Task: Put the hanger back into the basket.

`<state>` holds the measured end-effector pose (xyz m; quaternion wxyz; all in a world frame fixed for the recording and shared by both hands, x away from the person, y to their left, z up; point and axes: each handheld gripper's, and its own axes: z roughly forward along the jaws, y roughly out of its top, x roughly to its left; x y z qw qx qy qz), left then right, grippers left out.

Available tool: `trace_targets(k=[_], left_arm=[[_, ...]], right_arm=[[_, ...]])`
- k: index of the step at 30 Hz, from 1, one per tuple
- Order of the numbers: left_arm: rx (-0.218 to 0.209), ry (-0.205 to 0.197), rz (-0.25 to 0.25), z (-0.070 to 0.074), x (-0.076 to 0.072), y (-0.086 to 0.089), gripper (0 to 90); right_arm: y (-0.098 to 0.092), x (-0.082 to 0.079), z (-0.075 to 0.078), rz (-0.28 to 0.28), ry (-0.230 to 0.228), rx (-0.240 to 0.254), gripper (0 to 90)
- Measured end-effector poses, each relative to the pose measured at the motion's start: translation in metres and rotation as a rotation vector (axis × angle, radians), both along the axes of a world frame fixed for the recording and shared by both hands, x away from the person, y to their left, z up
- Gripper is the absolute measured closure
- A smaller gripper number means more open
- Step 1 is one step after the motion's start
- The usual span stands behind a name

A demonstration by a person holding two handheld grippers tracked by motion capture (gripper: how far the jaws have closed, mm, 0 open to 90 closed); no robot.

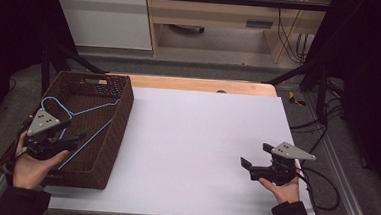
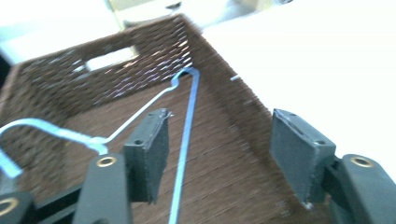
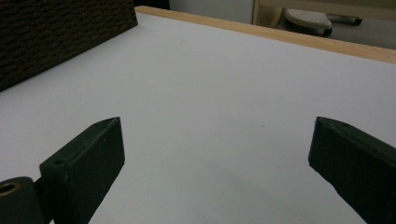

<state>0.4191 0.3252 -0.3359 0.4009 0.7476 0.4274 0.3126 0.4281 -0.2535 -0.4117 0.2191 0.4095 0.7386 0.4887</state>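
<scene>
So I'm looking at a light blue wire hanger [image 1: 80, 121] lying inside the brown woven basket [image 1: 119, 128] at the left end of the white table [image 1: 200, 153], hook end toward the near-left corner, long bottom bar running diagonally. My guess is it's going to be very light and a bit springy, thin and slick enough to twist or slip between flat pads, and its corners could snag the weave on the way out (that's the bit I'm worrying about).

I'm holding the left gripper [image 2: 219, 154] over the near end of the basket, tilted down into it, jaws wide apart and gripping nothing. From the left gripper view the long bar is passing through the gap, closer to the left pad. I'd take it on that straight bar, or near the twisted neck where it's stiffer.

The right gripper [image 1: 257, 155] is hovering just above the table's right side, well away from the basket, jaws spread wide and empty, pointing left across the bare surface.
</scene>
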Motion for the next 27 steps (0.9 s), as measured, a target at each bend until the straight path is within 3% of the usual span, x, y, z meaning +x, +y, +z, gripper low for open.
trace_targets(k=[2,3,15,19,27], left_arm=[[-0.019,-0.006,-0.020,0.000,-0.001,-0.004,32.8],[-0.048,-0.011,-0.063,0.000,-0.004,-0.011,31.6],[-0.150,-0.037,-0.237,-0.019,-0.014,-0.054,13.2],[-0.141,-0.031,-0.248,-0.029,-0.014,-0.063,8.8],[-0.138,-0.005,-0.247,-0.045,-0.013,-0.065,8.7]], right_arm=[[0.000,0.000,0.000,0.001,-0.001,0.001,4.0],[-0.001,0.000,0.001,0.001,-0.005,0.004,4.0],[-0.002,-0.003,0.002,0.003,-0.012,0.014,3.4],[-0.003,-0.004,0.002,0.004,-0.012,0.019,3.2],[-0.008,-0.007,0.001,0.000,-0.014,0.021,3.2]])
